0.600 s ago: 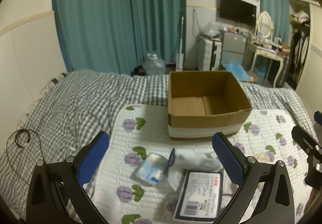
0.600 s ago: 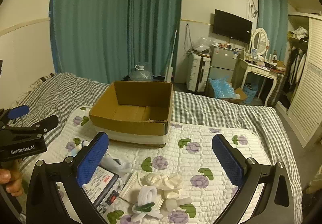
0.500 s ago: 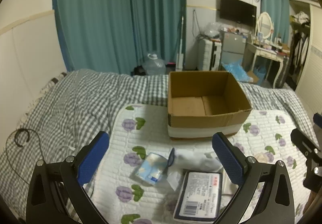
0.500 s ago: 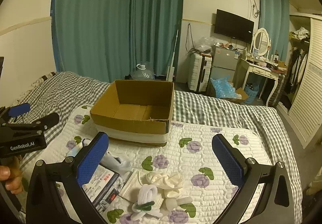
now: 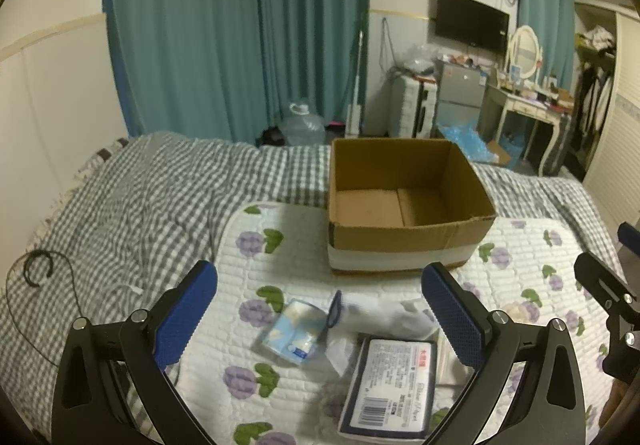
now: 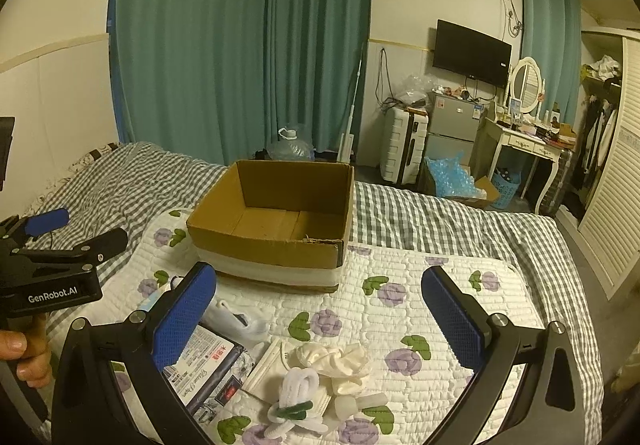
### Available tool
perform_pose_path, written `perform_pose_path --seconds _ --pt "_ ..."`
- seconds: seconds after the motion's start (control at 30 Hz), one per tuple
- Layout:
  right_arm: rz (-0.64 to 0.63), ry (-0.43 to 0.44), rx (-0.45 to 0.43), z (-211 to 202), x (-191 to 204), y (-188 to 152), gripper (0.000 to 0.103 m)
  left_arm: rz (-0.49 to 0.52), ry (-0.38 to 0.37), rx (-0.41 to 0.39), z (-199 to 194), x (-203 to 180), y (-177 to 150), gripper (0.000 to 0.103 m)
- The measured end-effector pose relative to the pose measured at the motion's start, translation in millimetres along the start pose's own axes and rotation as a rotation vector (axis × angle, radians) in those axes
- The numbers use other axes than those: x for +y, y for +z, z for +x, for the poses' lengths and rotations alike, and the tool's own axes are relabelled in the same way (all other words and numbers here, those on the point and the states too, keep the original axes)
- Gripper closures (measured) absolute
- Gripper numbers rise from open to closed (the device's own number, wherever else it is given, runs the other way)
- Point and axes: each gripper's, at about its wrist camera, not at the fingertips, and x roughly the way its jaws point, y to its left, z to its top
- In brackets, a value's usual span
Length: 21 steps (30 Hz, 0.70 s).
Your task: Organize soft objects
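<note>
Left gripper [image 5: 320,315], right gripper [image 6: 319,311]: both wide open, empty, above bed. Box [image 6: 276,219]: empty. Advice: descend on gloves [image 6: 340,359], pinch bulk, lift clear.

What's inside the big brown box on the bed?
Nothing shows inside the cardboard box: only its bare brown floor with the bottom flaps' seam. The strip of floor just behind its near wall is hidden in both views, so something small could lie there.

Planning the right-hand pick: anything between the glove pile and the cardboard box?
Right wrist view: only bare floral quilted mat lies between the white glove pile and the cardboard box.
</note>
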Motion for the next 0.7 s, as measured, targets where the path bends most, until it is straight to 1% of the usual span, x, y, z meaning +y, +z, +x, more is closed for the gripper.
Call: perform_pose_path --seconds 0.4,0.7 --pt "0.007 -0.008 0.003 2.7 -2.3 1.0 0.0 0.007 -0.004 -0.002 1.1 -1.4 -1.2 0.0" --pt "-0.006 0.005 -0.005 -0.2 -0.5 -1.2 0.0 0.008 -0.021 -0.001 1.2 -2.2 -2.0 0.0"
